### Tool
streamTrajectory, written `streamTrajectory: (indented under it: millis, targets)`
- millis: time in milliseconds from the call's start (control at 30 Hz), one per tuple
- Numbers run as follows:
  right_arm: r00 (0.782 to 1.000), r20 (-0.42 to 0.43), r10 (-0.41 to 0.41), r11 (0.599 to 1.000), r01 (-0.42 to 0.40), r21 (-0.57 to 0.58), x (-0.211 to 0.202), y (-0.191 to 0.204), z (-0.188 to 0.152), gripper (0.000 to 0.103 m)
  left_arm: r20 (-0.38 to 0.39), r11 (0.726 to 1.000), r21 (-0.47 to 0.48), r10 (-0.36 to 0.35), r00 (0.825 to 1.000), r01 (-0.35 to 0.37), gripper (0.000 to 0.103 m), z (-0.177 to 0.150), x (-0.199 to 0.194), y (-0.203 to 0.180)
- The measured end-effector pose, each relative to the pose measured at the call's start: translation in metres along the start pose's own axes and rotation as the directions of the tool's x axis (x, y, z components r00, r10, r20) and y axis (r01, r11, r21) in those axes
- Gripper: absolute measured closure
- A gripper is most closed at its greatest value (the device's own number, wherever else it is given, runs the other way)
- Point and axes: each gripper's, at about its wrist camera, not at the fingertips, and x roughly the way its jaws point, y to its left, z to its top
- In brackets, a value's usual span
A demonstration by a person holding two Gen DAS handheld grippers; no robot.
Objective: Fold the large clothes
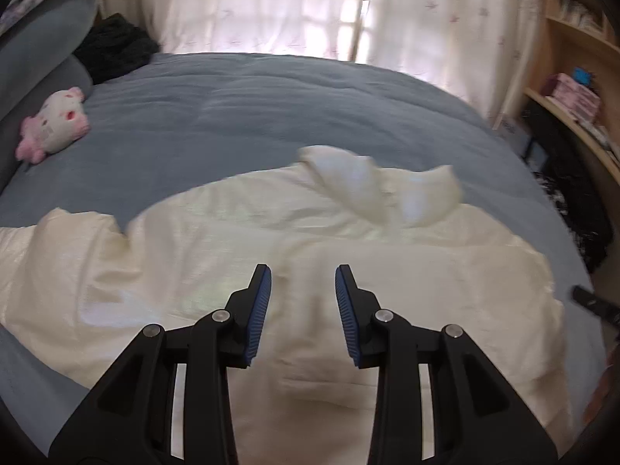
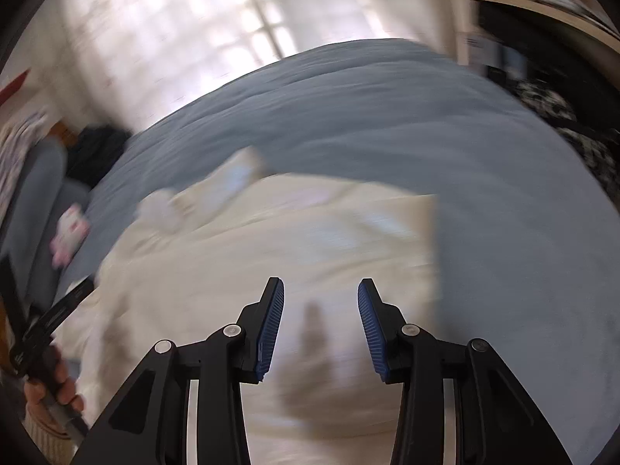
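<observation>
While I hold both tools above the bed, my left gripper hangs over the cream garment with its blue-padded fingers apart, a clear gap between them and nothing in it. My right gripper stands much the same: jaws parted to a moderate width, empty, the cloth only behind them and not pinched.

That garment is a large pale piece spread on the grey-blue cover near my edge of the bed. Seen from the left wrist, a sleeve runs off to the left and a rumpled, raised bit of fabric sits at the far edge, towards the curtains. Its right part looks laid over in a flat panel. From the right wrist everything is smeared by blur, so I cannot tell the folds there, only a straight pale edge against the cover.

A pink and white plush toy lies on the bed well apart from the garment, by the grey pillows. Shelves stand on the right. My left hand shows at the lower left of the right wrist view, wrapped round a dark handle
</observation>
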Motion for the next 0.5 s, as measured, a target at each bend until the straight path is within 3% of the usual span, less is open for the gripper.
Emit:
streamTrajectory:
  millis: [67, 167, 267, 333, 500]
  targets:
    - [0.999, -0.027, 0.019, 0.999, -0.020, -0.044, 0.014, 0.038, -0.008, 0.063, -0.008, 0.999, 0.031, -0.029, 1.000, 0.029, 0.072, -0.008, -0.001, -0.019]
    - [0.994, -0.097, 0.042, 0.997, -0.048, -0.057, 0.039, 0.072, -0.025, 0.063, -0.035, 0.996, 0.088, -0.006, 0.999, 0.009, 0.072, -0.024, 0.016, -0.052]
    - [0.991, -0.126, -0.040, 0.993, 0.026, -0.113, 0.055, 0.079, -0.049, 0.063, -0.117, 0.994, 0.099, 0.046, 0.992, -0.034, 0.072, -0.046, 0.043, -0.062]
    - [0.990, -0.114, -0.079, 0.988, 0.063, -0.142, 0.052, 0.063, -0.058, 0.063, -0.184, 0.993, 0.104, 0.072, 0.980, -0.054, 0.072, -0.061, 0.064, -0.056]
    - [0.973, -0.028, -0.231, 0.968, 0.227, -0.105, 0.031, 0.000, -0.057, 0.063, -0.177, 0.996, 0.089, 0.027, 0.984, -0.011, 0.073, -0.069, 0.061, -0.044]
